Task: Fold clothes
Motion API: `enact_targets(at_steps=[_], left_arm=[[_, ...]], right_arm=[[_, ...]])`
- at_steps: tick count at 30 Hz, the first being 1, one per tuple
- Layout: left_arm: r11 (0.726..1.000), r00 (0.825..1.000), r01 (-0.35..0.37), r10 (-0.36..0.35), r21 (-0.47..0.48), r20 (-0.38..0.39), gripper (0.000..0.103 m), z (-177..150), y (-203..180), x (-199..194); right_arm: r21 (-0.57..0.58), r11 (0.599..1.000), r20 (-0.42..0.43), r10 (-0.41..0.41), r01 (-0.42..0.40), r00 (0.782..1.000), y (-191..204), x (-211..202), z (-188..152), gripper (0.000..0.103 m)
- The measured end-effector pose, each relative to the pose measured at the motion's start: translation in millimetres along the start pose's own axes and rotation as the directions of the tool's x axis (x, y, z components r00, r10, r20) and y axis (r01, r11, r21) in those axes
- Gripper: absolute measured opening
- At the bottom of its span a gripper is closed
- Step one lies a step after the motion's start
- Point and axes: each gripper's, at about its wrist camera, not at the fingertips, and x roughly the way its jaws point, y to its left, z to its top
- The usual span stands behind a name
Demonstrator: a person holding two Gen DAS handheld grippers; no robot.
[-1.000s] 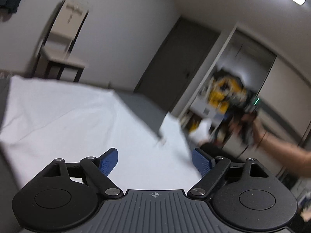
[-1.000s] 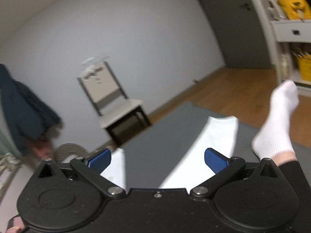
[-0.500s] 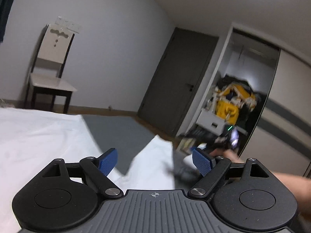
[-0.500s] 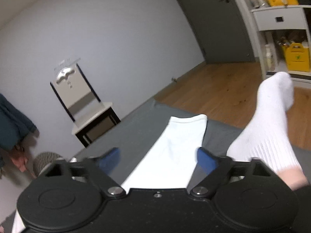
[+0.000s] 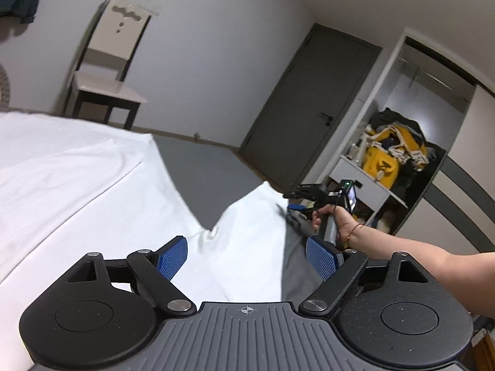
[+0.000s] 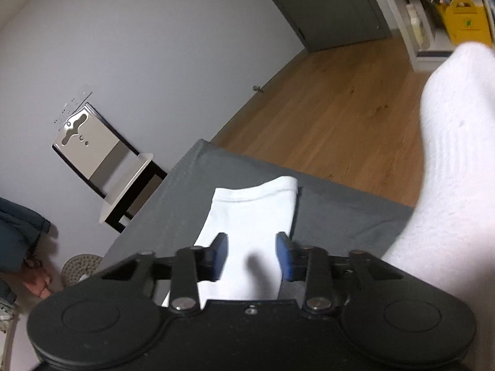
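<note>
A white T-shirt [image 5: 77,185] lies spread on the grey bed cover [image 5: 210,170]. One short sleeve [image 5: 250,235] points toward the bed's far side. My left gripper [image 5: 247,259] hovers open over the shirt near that sleeve, with nothing between its blue pads. In the right wrist view the same sleeve [image 6: 250,210] lies flat just ahead of my right gripper [image 6: 252,256]. Its jaws are drawn partway together with a clear gap over the cloth. The left wrist view shows the right gripper [image 5: 297,201] held by a hand at the sleeve's end.
A person's foot in a white sock [image 6: 448,154] rests at the right on the bed. A chair [image 5: 108,77] stands by the wall past the bed. Wooden floor [image 6: 324,108], a dark door [image 5: 309,108] and shelves with yellow things [image 5: 393,154] lie beyond.
My right gripper's jaws have narrowed from wide apart to a small gap, and it has come closer to the sleeve. The left gripper stays open and has swung slightly.
</note>
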Motion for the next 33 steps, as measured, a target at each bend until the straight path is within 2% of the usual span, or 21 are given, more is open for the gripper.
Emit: enact_targets(at_steps=[5,11,13,15,18,21,23,25,28,33], left_arm=[[0.999,1.000,-0.002,0.002,-0.053,0.002,0.084,0,5,10],[0.999,0.999,0.040,-0.040,-0.012,-0.014,0.085,4,-6,22],[0.999,0.999,0.042,-0.042,-0.010,-0.024,0.085,2,-7,23],[0.999,0.999,0.035,-0.035,-0.006,-0.033,0.085,1,-6,25],[0.999,0.999,0.032,-0.033,-0.018,-0.040,0.084,-1,-5,25],[0.999,0.998,0.033,-0.035,-0.040,-0.047,0.085,-6,-3,25],[0.999,0.998,0.031,-0.033,-0.039,-0.053,0.085,-8,-3,25],[0.999,0.998,0.026,-0.028,-0.037,-0.058,0.085,-10,-3,25],[0.999,0.998,0.024,-0.027,-0.044,-0.050,0.084,-10,-1,25],[0.999,1.000,0.010,-0.010,-0.037,-0.012,0.085,-6,-3,21]], right_arm=[[-0.047,0.995,0.029,-0.083,0.084,0.996,6,9,-8,0.024],[-0.082,0.988,0.073,-0.123,0.128,0.990,4,-4,2,0.031],[-0.095,0.984,0.037,-0.148,0.151,0.988,3,0,5,0.031],[-0.153,0.970,0.016,-0.188,0.188,0.982,8,5,1,0.031],[-0.172,0.959,0.037,-0.221,0.224,0.975,10,11,-2,0.031],[-0.135,0.969,0.054,-0.202,0.208,0.978,6,14,0,0.031],[-0.132,0.973,0.063,-0.185,0.192,0.981,3,13,0,0.024],[-0.122,0.978,0.064,-0.162,0.169,0.985,0,12,0,0.005],[-0.114,0.986,0.079,-0.109,0.118,0.991,-1,8,1,0.004],[-0.219,0.975,0.170,0.015,0.023,0.985,22,-19,-1,0.004]])
